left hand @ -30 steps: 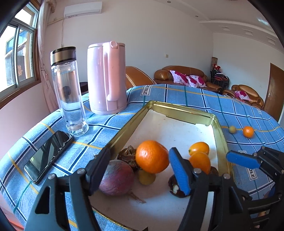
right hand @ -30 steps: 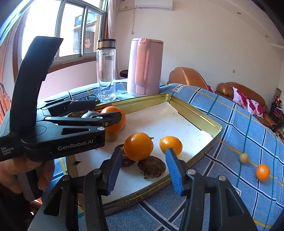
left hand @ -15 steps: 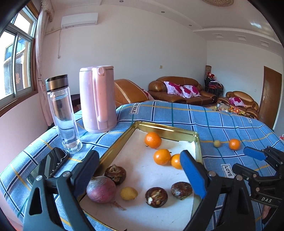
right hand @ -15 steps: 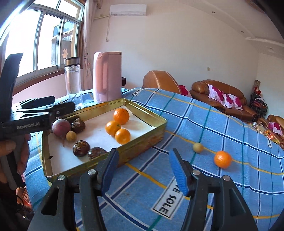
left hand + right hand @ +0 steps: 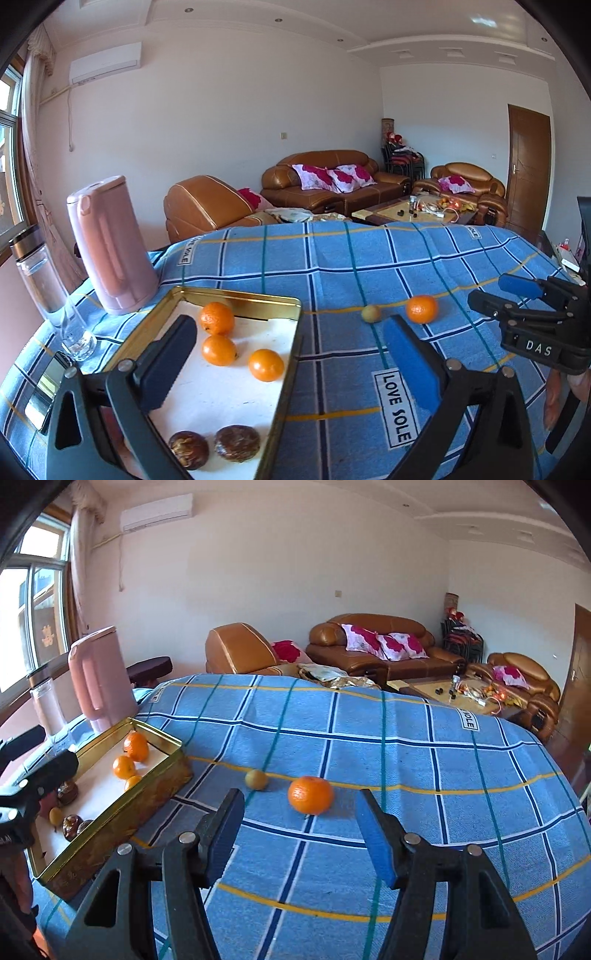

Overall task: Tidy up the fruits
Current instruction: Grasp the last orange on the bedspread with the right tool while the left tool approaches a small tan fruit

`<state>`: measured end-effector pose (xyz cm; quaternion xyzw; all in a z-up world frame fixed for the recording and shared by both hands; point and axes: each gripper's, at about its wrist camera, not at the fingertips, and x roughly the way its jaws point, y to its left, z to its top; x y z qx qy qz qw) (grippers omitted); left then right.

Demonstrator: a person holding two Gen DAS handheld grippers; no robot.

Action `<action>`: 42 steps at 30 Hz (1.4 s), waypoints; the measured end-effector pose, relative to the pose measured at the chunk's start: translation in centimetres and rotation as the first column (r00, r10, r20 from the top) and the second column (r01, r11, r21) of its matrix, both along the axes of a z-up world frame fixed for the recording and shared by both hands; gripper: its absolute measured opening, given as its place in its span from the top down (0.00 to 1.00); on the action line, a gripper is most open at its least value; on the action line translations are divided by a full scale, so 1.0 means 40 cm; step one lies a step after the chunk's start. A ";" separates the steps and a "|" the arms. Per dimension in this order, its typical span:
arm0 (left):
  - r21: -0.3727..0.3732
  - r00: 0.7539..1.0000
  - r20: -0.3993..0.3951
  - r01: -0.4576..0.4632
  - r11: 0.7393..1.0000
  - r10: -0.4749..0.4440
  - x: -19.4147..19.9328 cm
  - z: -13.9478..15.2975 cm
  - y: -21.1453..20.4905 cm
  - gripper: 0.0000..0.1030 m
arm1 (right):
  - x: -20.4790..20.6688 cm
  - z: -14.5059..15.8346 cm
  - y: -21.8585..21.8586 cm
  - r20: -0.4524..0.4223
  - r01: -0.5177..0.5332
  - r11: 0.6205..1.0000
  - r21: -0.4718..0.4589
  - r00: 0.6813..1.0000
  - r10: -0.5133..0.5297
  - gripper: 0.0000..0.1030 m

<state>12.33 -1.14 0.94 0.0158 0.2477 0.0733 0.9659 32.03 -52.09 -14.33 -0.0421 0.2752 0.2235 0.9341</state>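
A gold tin tray (image 5: 240, 297) (image 5: 110, 823) lies on the blue checked tablecloth and holds three oranges (image 5: 218, 349) and two dark brown fruits (image 5: 236, 446). An orange (image 5: 310, 794) (image 5: 422, 308) and a small yellow-green fruit (image 5: 256, 779) (image 5: 371, 313) lie loose on the cloth to the right of the tray. My right gripper (image 5: 299, 834) is open and empty, its fingers just short of the loose orange. My left gripper (image 5: 291, 365) is open and empty above the tray's right rim.
A pink kettle (image 5: 110, 243) and a clear bottle with a steel lid (image 5: 44, 288) stand left of the tray. A phone (image 5: 48, 387) lies at the table's near left edge. Brown sofas stand beyond the table.
Both grippers have pulled back from the tray and swung right. The right gripper now faces the loose orange on the cloth. The tray's fruits look farther off and lower left.
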 end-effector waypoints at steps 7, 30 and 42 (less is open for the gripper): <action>-0.006 0.995 -0.097 -0.019 1.000 0.018 0.128 -0.055 -0.055 0.00 | 0.104 -0.034 -0.007 -0.115 0.027 0.998 0.059 0.993 -0.020 0.38; 0.036 0.990 -0.142 -0.018 0.999 0.023 0.245 -0.116 -0.066 0.00 | 0.257 -0.179 0.061 -0.312 0.018 0.999 0.044 0.950 -0.004 0.51; -0.013 0.953 -0.298 0.053 0.998 -0.055 0.366 -0.205 -0.140 0.21 | 0.234 -0.174 -0.103 -0.263 0.200 0.980 0.012 0.946 -0.190 0.52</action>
